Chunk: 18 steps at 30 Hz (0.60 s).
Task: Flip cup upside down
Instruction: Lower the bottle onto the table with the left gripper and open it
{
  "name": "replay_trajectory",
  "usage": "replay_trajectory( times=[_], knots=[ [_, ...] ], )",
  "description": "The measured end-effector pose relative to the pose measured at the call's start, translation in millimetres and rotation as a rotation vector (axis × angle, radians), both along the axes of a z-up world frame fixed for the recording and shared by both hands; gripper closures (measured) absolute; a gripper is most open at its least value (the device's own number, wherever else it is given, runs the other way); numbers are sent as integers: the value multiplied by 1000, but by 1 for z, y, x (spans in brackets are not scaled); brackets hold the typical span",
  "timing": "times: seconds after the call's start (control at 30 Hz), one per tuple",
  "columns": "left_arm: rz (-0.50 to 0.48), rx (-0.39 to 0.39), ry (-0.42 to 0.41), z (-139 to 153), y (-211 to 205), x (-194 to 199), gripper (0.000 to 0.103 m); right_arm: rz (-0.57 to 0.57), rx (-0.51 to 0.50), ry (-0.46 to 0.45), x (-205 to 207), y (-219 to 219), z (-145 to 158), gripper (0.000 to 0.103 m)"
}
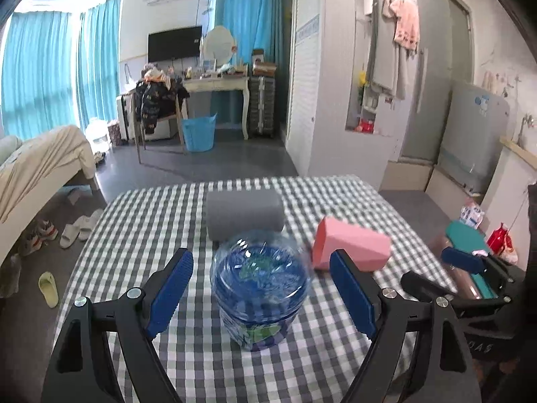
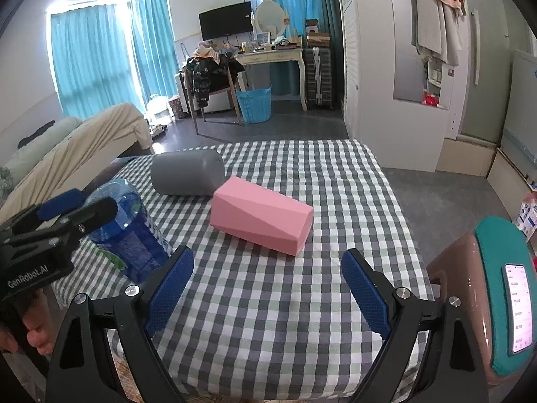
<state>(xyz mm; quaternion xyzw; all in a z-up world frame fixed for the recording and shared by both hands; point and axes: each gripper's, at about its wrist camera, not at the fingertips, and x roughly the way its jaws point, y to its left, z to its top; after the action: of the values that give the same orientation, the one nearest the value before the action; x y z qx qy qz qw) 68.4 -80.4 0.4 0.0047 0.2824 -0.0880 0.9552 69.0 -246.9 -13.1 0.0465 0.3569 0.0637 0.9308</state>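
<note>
Left claw (image 1: pixel 260 288) spread wide, blue pads either side of the blue cup (image 1: pixel 261 288) but not touching it; a gap shows on both flanks. Judged as a straddle set up ahead of closing, so the cup can be gripped round its body and turned over.

The cup sits between and just ahead of the left claw's fingers, on the checked desk (image 1: pixel 141 221). It is translucent blue plastic with a printed green-and-blue band low on the wall. From the right wrist view the blue cup (image 2: pixel 131 221) looks tilted toward the left claw (image 2: pixel 67 208), though whether its base rests flat on the cloth cannot be told; the wall is motion-blurred in the left view.

Right claw (image 2: pixel 266 288) also wide, holding nothing, bare cloth between its fingers. It hangs back at the near edge of the desk, likely kept clear of the working side.

Beyond the right claw lies a pink faceted block (image 2: pixel 263 225) on its side; past that, a grey cylinder (image 2: pixel 186 174), also on its side. Neither touches the cup.
</note>
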Motion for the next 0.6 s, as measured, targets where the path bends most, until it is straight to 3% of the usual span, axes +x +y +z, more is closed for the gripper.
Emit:
replay_trajectory(
  times=[0.23,0.43,0.53,0.6],
  knots=[
    [25,-44,-94,21,16,-36,17,0,-23,-73,-26,6,23,13],
    [106,-46,-172,23,44,-77,13,23,-35,-154,-54,21,38,13],
    [153,-38,-196,18,58,-93,7,46,-34,-183,-66,31,38,12],
    [175,-37,-210,14,66,-101,4,55,-35,-195,-73,39,34,6]
  ],
)
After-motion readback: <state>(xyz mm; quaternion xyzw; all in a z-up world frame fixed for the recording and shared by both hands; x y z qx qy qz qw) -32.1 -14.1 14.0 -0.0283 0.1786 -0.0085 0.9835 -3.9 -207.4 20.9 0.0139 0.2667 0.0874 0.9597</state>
